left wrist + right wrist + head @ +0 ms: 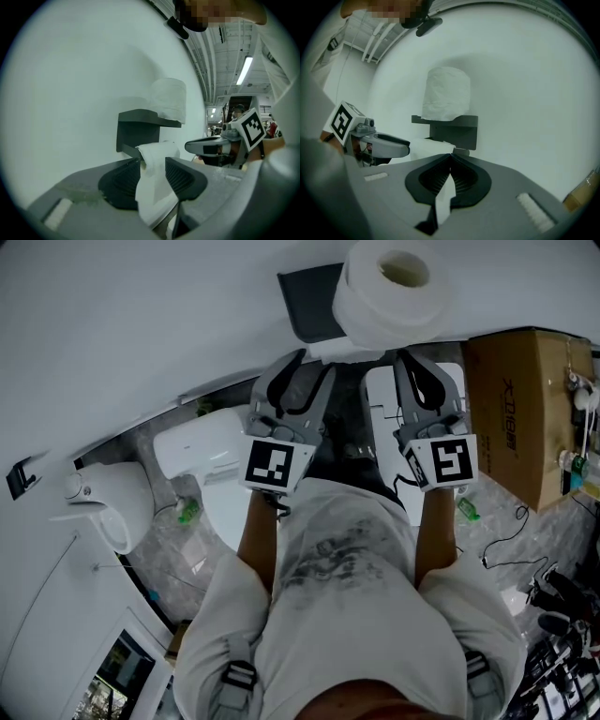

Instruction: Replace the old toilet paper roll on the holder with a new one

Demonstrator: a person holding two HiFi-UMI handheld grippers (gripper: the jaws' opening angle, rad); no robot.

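A dark grey wall holder (309, 301) carries a full white roll (389, 292) standing on its top shelf. Under the shelf sits the old roll's paper (429, 146), whose loose sheet (154, 187) hangs toward me. My left gripper (309, 367) is just below the holder on the left. In the left gripper view this gripper (153, 161) is open, and the sheet lies loosely between its pads. My right gripper (408, 357) is on the right below the holder. In its own view it (451, 157) is shut, tips touching, with a strip of paper (443, 204) caught behind them.
A brown cardboard box (525, 409) stands at the right against the wall. A white toilet (202, 460) and a white wall fixture (103, 502) are down to the left. A green bottle (187, 512) lies on the floor, and cables (553, 596) lie at the lower right.
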